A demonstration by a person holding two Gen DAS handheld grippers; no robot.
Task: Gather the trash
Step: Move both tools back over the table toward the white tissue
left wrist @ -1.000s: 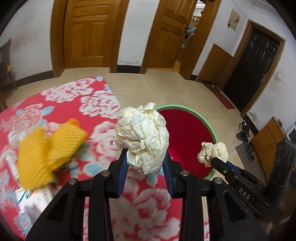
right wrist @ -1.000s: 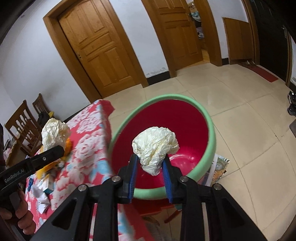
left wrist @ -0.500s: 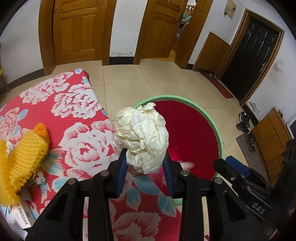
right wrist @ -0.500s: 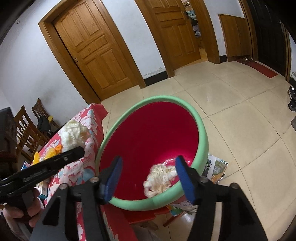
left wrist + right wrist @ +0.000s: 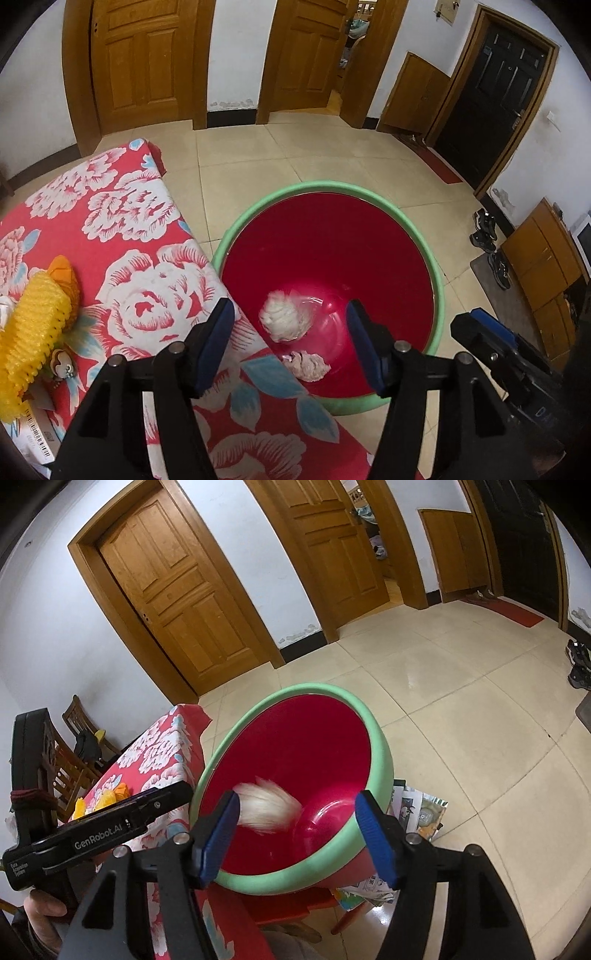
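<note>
Both claws empty, left claw [image 5: 290,339] still spreading, right claw [image 5: 297,834] wide; paper wads [image 5: 282,319] below in basin [image 5: 369,192]; light, soft, crushable, pinch anywhere across the middle

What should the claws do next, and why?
Probably swing the left claw back over the flowered tablecloth toward the yellow foam net. Its jaws are opening with nothing pressed between them, one paper ball is dropping into the red basin where another paper wad already lies, and that net looks like remaining trash.
</note>
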